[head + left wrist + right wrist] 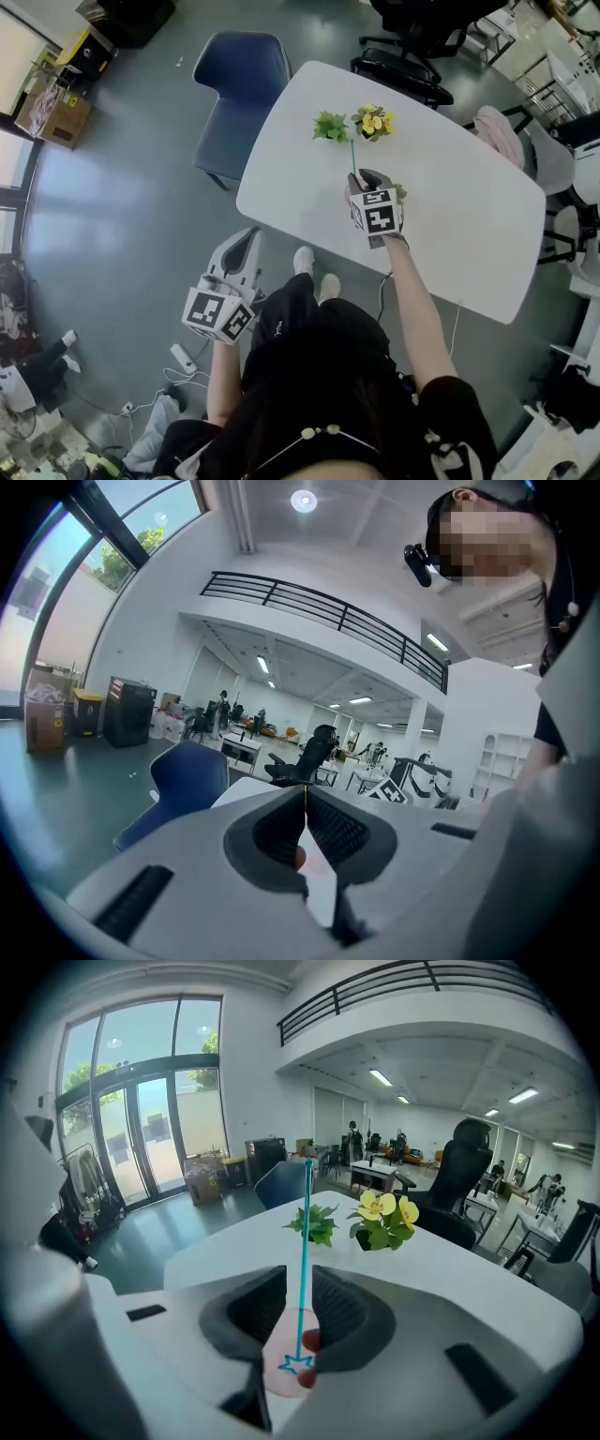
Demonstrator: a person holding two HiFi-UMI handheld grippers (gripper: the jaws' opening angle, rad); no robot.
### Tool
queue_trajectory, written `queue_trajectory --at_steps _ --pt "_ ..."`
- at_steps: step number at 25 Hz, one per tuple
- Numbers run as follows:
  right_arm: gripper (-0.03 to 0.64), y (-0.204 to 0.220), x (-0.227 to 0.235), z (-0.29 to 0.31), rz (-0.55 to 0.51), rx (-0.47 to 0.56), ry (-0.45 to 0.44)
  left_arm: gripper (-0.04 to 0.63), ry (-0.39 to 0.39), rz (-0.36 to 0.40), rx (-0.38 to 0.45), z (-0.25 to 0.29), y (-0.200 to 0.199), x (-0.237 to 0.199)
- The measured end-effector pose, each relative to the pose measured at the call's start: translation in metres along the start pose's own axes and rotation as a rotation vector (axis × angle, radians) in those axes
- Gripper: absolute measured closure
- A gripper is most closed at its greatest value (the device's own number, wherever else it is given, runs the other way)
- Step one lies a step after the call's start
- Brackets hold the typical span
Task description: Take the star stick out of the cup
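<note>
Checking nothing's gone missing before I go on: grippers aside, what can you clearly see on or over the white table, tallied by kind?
Small green leafy plant: 1
Small plant with yellow flowers: 1
Thin teal star-tipped stick, between the jaws of the right gripper: 1
Total: 3

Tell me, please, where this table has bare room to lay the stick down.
The white table is bare to the right of the right gripper, out to its far edge, and on the left, between the gripper and the edge by the blue chair. It is crowded ahead of the star stick, where the green plant and yellow flowers stand.
</note>
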State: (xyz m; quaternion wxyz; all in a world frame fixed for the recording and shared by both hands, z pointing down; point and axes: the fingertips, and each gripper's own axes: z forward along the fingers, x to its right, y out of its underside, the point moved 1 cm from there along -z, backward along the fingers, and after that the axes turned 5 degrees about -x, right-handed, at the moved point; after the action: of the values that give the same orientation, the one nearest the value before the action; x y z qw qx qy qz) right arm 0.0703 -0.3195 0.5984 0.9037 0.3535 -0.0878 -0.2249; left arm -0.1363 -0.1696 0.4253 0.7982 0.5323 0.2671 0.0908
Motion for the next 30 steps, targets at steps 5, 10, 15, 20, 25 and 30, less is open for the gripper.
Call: queue_trajectory --at_steps 5,10,15,20,25,30 --pt "0.552 -0.002 0.002 0.011 -0.006 -0.017 0.017 0.588 0.002 0.001 0.005 0.007 -0.005 -0.01" --pt "0.579 0.003 0.003 0.016 -0.012 -0.027 0.031 0.588 0.0 0.002 0.005 0.01 -0.004 -0.016" --pt "0.592 -0.003 0.007 0.003 -0.006 0.017 0.05 0.588 0.001 0.004 -0.003 0.014 -0.005 -0.016" --pt "0.594 -0.026 0.009 -0.033 0.067 0.172 0.039 0.588 0.023 0.01 -0.01 0.019 -0.005 -0.013" --pt "0.595 -0.045 0.006 -0.091 0.153 0.377 0.02 0.588 0.07 0.022 -0.017 0.03 -0.004 -0.004" --pt "0.595 -0.061 0.007 -0.165 0.24 0.571 0.033 0.588 0.13 0.047 -0.02 0.044 -0.008 0.01"
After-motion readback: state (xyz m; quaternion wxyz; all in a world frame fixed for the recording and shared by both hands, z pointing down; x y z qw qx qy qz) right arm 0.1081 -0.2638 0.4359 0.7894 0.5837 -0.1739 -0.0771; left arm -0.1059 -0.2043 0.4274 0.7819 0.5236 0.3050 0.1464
